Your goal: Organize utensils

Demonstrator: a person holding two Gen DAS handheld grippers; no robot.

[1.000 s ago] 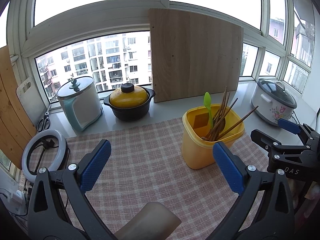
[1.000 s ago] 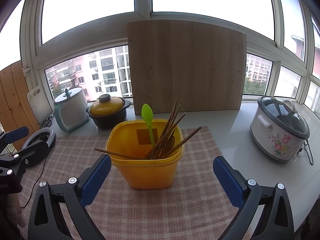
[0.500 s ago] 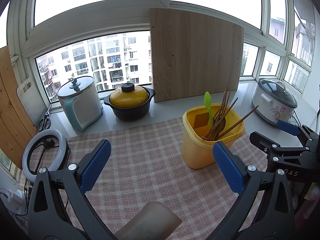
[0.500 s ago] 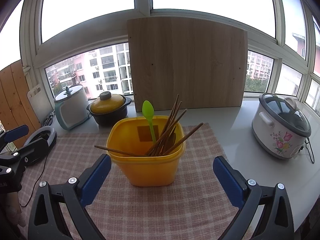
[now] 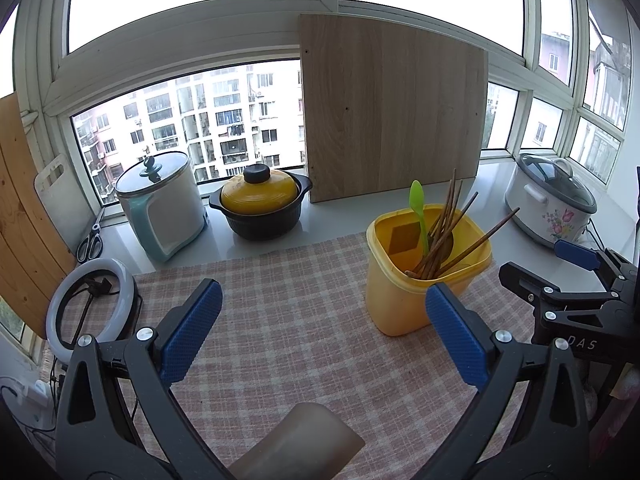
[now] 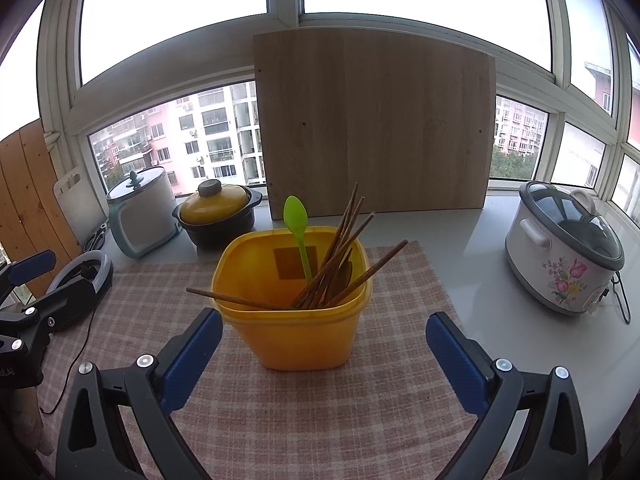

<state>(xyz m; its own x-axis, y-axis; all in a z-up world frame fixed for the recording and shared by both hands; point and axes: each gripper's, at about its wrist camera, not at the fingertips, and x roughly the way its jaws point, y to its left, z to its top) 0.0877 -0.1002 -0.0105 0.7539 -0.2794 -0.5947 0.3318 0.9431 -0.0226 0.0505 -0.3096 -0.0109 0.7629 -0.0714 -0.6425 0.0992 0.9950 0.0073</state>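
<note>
A home kitchen counter by windows — rice cooker (image 6: 564, 246), casserole pot (image 5: 260, 206), chopping board (image 6: 372, 124).

Bright bay windows (image 5: 192, 8) behind a white counter (image 6: 460, 232), apartment blocks (image 5: 208, 120) outside.

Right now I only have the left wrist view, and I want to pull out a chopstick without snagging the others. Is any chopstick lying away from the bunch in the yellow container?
Observer: Yes. The right wrist view shows one chopstick lying almost flat. Its tip pokes out over the rim of the yellow container on the side towards the left gripper.
Operator: Is the right gripper holding anything?
Observer: No. The right gripper is open and holds nothing. The container stands ahead of it, nearer its left finger than its right.
</note>
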